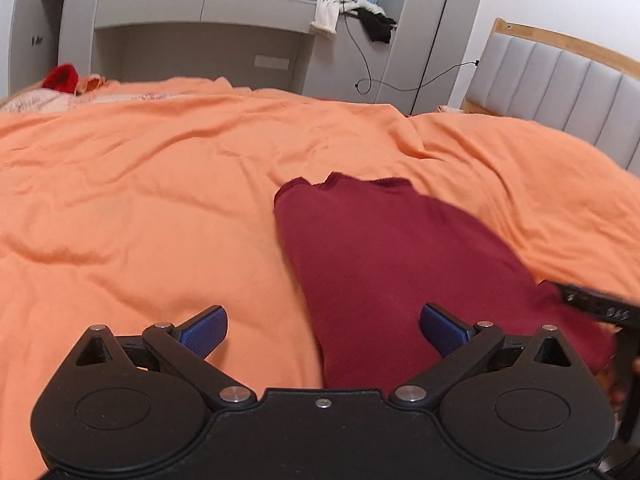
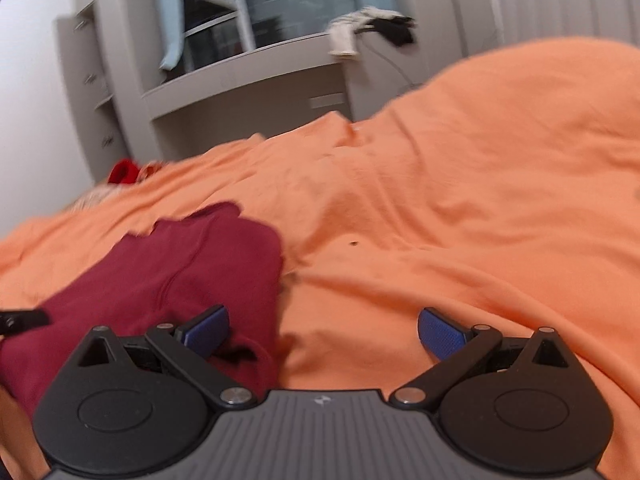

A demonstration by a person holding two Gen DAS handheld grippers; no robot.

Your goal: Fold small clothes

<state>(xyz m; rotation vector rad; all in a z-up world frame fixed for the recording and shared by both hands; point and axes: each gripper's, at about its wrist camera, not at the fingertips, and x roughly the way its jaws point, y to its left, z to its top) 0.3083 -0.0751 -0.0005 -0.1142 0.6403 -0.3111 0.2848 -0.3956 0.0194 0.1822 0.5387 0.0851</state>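
A dark red garment (image 1: 400,264) lies on an orange bedspread (image 1: 140,200) that covers the whole bed. In the left wrist view it is folded into a long narrow shape that runs from the near right toward the middle of the bed, with its far end showing a notched edge like a neckline. Its near end passes under the right finger of the left gripper (image 1: 323,330).

The left gripper's jaws stand wide apart with nothing clamped. Its left blue pad (image 1: 204,332) hangs over bare orange cloth, and its right pad over the red fabric; whether that pad touches the fabric cannot be told. At the right edge of this view a black part of the right gripper (image 1: 596,306) shows above the garment's near right side.

In the right wrist view, which is tilted and somewhat blurred, the garment (image 2: 168,276) fills the near left. The right gripper (image 2: 324,334) is also spread wide and holds nothing: its left pad sits over a fold of the red cloth and its right pad over the bedspread. A black piece of the left gripper (image 2: 20,318) shows at the left edge.

Farther off, a grey padded headboard (image 1: 560,80) stands at the far right, a grey built-in shelf unit (image 1: 200,28) lines the far wall below a window, and white and black clothes (image 1: 352,12) hang on its ledge. A bright red item (image 1: 60,76) lies at the far left of the bed.
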